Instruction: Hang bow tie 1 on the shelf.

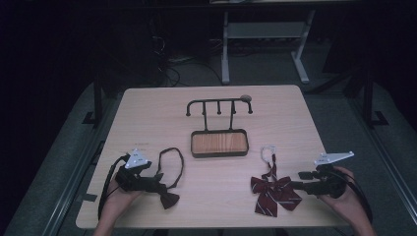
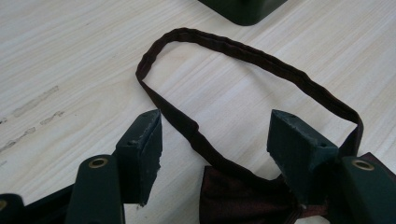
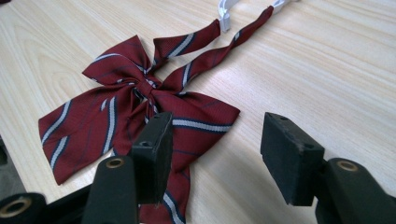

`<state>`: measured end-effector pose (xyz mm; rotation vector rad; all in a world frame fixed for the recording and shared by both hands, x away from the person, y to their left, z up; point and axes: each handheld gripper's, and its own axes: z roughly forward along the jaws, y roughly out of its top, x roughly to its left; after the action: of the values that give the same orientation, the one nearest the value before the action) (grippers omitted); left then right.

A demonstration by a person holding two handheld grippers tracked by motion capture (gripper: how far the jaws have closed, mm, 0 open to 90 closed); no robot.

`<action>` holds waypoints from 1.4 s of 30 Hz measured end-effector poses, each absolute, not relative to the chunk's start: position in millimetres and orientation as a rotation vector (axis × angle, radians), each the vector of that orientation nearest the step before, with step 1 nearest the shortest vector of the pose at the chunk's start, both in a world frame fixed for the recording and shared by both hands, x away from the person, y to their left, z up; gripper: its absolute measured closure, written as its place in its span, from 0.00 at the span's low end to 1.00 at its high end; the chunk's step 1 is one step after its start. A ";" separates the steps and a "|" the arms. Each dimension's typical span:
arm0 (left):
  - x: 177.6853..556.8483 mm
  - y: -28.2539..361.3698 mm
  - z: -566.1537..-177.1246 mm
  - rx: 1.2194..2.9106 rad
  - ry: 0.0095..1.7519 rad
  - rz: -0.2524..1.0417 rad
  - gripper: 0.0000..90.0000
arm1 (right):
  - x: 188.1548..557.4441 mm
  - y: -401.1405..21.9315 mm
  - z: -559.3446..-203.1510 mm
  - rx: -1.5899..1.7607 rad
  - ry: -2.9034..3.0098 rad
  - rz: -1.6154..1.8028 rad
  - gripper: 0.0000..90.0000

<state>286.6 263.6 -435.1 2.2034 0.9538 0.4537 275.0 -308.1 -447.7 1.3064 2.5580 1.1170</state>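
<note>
My left gripper (image 1: 156, 184) open, dark brown bow tie with strap loop (image 2: 243, 196) between jaws, loop toward 12 o'clock. My right gripper (image 1: 293, 185) open, striped maroon ribbon bow (image 3: 135, 116) at 9 o'clock.

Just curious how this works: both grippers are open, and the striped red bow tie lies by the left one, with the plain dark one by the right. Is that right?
Not quite: the sides are swapped. The striped red bow tie lies by the right gripper, and the plain dark bow tie by the left gripper; the high view shows it. Both grippers are indeed open.
</note>
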 end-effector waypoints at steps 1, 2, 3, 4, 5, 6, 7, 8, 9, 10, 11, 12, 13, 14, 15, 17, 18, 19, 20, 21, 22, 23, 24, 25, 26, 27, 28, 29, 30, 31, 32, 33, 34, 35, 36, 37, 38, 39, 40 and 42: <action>286.7 263.7 -435.3 2.203 0.953 0.452 0.40 | 275.4 -307.7 -447.4 1.304 2.559 1.120 0.49; 286.6 263.6 -435.6 2.205 0.952 0.450 0.40 | 275.5 -306.7 -446.6 1.314 2.558 1.121 0.49; 286.2 263.3 -435.9 2.209 0.951 0.452 0.40 | 276.1 -306.2 -446.6 1.305 2.559 1.120 0.49; 286.1 263.1 -436.0 2.211 0.948 0.453 0.40 | 276.6 -304.5 -445.7 1.314 2.564 1.118 0.49; 286.2 262.9 -435.9 2.216 0.942 0.454 0.40 | 277.2 -303.6 -445.2 1.309 2.568 1.112 0.48; 286.2 262.6 -436.0 2.215 0.942 0.455 0.39 | 277.7 -302.0 -444.0 1.309 2.569 1.104 0.48; 286.4 262.7 -435.8 2.221 0.938 0.455 0.39 | 278.3 -300.5 -442.7 1.306 2.572 1.102 0.48; 286.5 262.7 -435.7 2.224 0.937 0.454 0.39 | 279.3 -299.1 -441.2 1.300 2.573 1.097 0.48; 286.6 262.6 -435.9 2.225 0.937 0.452 0.39 | 280.6 -298.0 -439.9 1.287 2.571 1.094 0.48; 286.7 262.5 -436.3 2.225 0.936 0.454 0.39 | 282.0 -296.5 -438.0 1.282 2.566 1.097 0.48; 286.6 262.5 -436.6 2.226 0.935 0.454 0.39 | 283.0 -295.3 -436.8 1.284 2.565 1.101 0.48; 286.5 262.5 -436.7 2.228 0.935 0.454 0.39 | 284.0 -293.4 -435.3 1.286 2.569 1.092 0.48; 286.2 262.2 -437.1 2.219 0.940 0.454 0.38 | 285.4 -291.5 -434.7 1.279 2.573 1.086 0.48; 285.9 262.4 -436.9 2.219 0.941 0.455 0.38 | 286.8 -289.7 -433.3 1.276 2.579 1.070 0.48; 285.7 262.6 -436.8 2.214 0.944 0.456 0.38 | 288.4 -287.6 -432.9 1.275 2.577 1.066 0.48; 285.5 262.8 -436.8 2.211 0.947 0.456 0.38 | 290.0 -286.0 -431.6 1.270 2.589 1.053 0.48; 285.7 264.0 -436.3 2.220 0.942 0.460 0.38 | 293.6 -282.3 -429.5 1.259 2.601 1.028 0.48; 285.8 264.2 -436.3 2.221 0.941 0.460 0.38 | 295.3 -280.7 -428.8 1.260 2.602 1.021 0.48; 285.8 264.2 -436.4 2.222 0.940 0.460 0.38 | 296.5 -279.9 -428.1 1.257 2.606 1.020 0.48; 285.6 264.0 -436.5 2.223 0.939 0.463 0.37 | 298.2 -279.0 -427.3 1.251 2.609 1.016 0.48; 285.5 264.0 -436.5 2.225 0.935 0.467 0.37 | 299.7 -278.1 -426.8 1.252 2.612 1.013 0.48; 285.6 264.0 -436.6 2.225 0.932 0.468 0.37 | 301.4 -277.0 -426.1 1.255 2.612 1.009 0.48; 285.7 264.0 -436.8 2.225 0.933 0.466 0.37 | 303.2 -276.0 -425.5 1.262 2.615 1.001 0.48; 285.7 264.0 -436.8 2.225 0.933 0.466 0.37 | 303.2 -276.0 -425.5 1.262 2.615 1.001 0.48; 286.3 264.5 -437.1 2.224 0.932 0.466 0.37 | 307.9 -273.7 -424.4 1.264 2.623 0.990 0.48; 286.4 264.8 -437.4 2.223 0.932 0.466 0.37 | 309.4 -272.7 -423.7 1.269 2.627 0.983 0.48; 286.4 265.2 -437.5 2.225 0.933 0.465 0.37 | 311.7 -271.4 -422.9 1.261 2.629 0.973 0.48; 286.4 265.2 -437.5 2.225 0.933 0.465 0.37 | 313.7 -269.4 -421.8 1.261 2.634 0.959 0.49; 286.5 265.8 -437.5 2.225 0.931 0.465 0.37 | 313.7 -269.4 -421.8 1.261 2.634 0.959 0.49; 286.7 266.5 -437.5 2.218 0.934 0.466 0.37 | 319.5 -265.1 -419.7 1.250 2.642 0.939 0.49; 286.8 267.1 -437.3 2.214 0.937 0.471 0.36 | 321.8 -263.6 -419.2 1.244 2.644 0.928 0.49; 286.6 267.6 -437.3 2.209 0.942 0.470 0.36 | 324.8 -261.4 -418.4 1.244 2.645 0.912 0.49; 286.7 268.7 -436.9 2.217 0.938 0.473 0.36 | 328.3 -259.7 -418.2 1.239 2.647 0.898 0.49; 286.6 269.3 -436.7 2.217 0.937 0.477 0.36 | 331.3 -257.5 -417.5 1.253 2.648 0.883 0.49; 286.7 269.5 -436.5 2.218 0.935 0.480 0.36 | 335.8 -255.6 -417.2 1.254 2.649 0.874 0.50; 285.9 268.7 -436.7 2.203 0.949 0.472 0.36 | 338.3 -254.4 -416.9 1.255 2.649 0.868 0.50; 286.4 269.3 -436.5 2.206 0.941 0.479 0.36 | 341.8 -253.0 -416.5 1.258 2.652 0.852 0.50; 286.4 269.3 -436.6 2.200 0.946 0.476 0.36 | 345.2 -251.6 -416.2 1.263 2.657 0.845 0.50; 286.3 269.7 -436.2 2.204 0.949 0.473 0.36 | 348.8 -251.3 -416.2 1.264 2.659 0.854 0.50; 286.6 270.1 -436.9 2.200 0.947 0.475 0.36 | 355.4 -250.2 -415.2 1.298 2.653 0.839 0.51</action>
<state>286.6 270.1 -436.9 2.2001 0.9471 0.4749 355.4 -250.2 -415.2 1.2981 2.6527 0.8386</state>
